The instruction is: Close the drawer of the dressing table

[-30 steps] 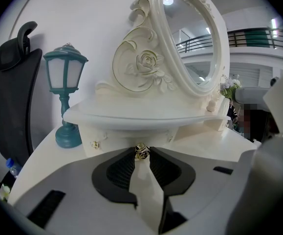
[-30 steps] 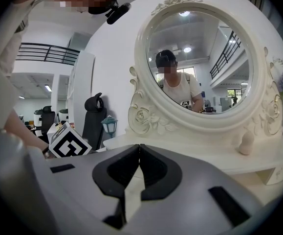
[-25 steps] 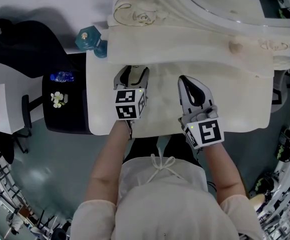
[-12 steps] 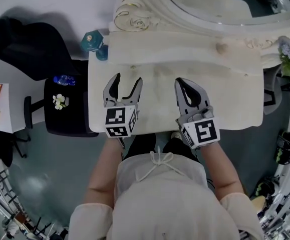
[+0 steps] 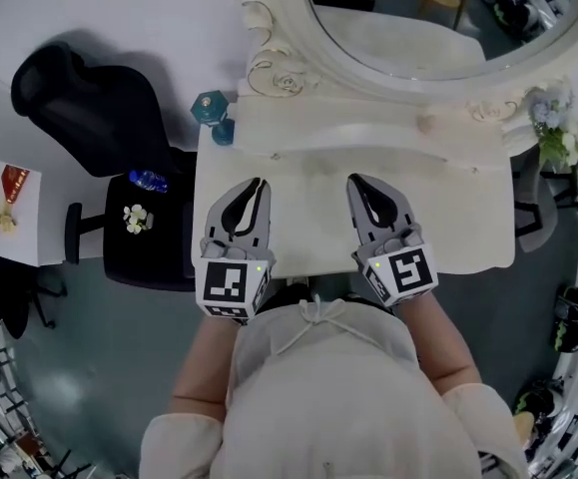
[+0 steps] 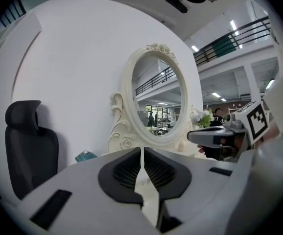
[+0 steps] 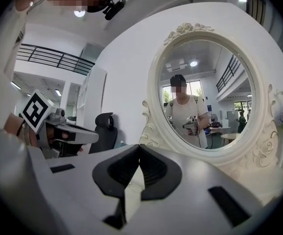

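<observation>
The cream dressing table (image 5: pixel 468 218) stands against the wall with its oval mirror (image 5: pixel 418 18) behind. No open drawer shows; I cannot see a drawer front from above. Both grippers hang above the table top near its front edge, pointing at the mirror. My left gripper (image 5: pixel 259 182) is closing, its tips together with nothing between them, as the left gripper view (image 6: pixel 141 150) also shows. My right gripper (image 5: pixel 352 179) is shut and empty, its tips meeting in the right gripper view (image 7: pixel 139 146). Neither touches the table.
A teal bottle (image 5: pixel 212 108) stands at the table's back left corner, flowers (image 5: pixel 553 128) at the back right. A black chair (image 5: pixel 79 98) and a black stool (image 5: pixel 149 257) with small items stand left of the table.
Both grippers rose and drew back from the table toward the person. The left jaws stood spread half a second ago and have come together. The head view has pulled back, showing more mirror.
</observation>
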A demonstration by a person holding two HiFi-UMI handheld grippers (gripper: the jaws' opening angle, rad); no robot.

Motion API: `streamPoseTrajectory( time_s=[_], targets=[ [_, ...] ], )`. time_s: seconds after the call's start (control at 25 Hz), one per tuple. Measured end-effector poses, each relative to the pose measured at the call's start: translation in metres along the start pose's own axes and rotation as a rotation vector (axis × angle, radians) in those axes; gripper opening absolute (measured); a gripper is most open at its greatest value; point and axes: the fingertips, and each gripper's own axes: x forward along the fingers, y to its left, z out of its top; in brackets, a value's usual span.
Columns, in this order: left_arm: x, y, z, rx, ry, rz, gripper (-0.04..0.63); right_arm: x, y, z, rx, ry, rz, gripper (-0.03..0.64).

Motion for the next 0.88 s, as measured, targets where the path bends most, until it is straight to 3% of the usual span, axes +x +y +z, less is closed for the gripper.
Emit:
streamPoseTrajectory(
  time_s=[0.24, 0.36, 0.48, 0.64, 0.88],
  targets=[
    [-0.023, -0.018, 0.041, 0.057, -0.057, -0.111, 0.018, -0.014, 0.004, 0.024, -0.028, -0.047, 0.011, 0.006],
    [-0.033, -0.020, 0.052, 0.089, -0.049, -0.120, 0.017, -0.017, 0.005, 0.033, -0.065, -0.063, 0.009, 0.006],
    [-0.036, -0.022, 0.066, 0.120, -0.116, -0.148, 0.017, -0.022, 0.005, 0.040, -0.058, -0.072, 0.012, 0.003],
    [-0.037, -0.029, 0.072, 0.102, -0.135, -0.191, 0.018, -0.025, 0.003, 0.043, -0.027, -0.076, 0.019, 0.003],
    [-0.037, -0.028, 0.075, 0.082, -0.142, -0.189, 0.018, -0.029, 0.006, 0.047, -0.027, -0.078, 0.034, 0.003]
  ],
)
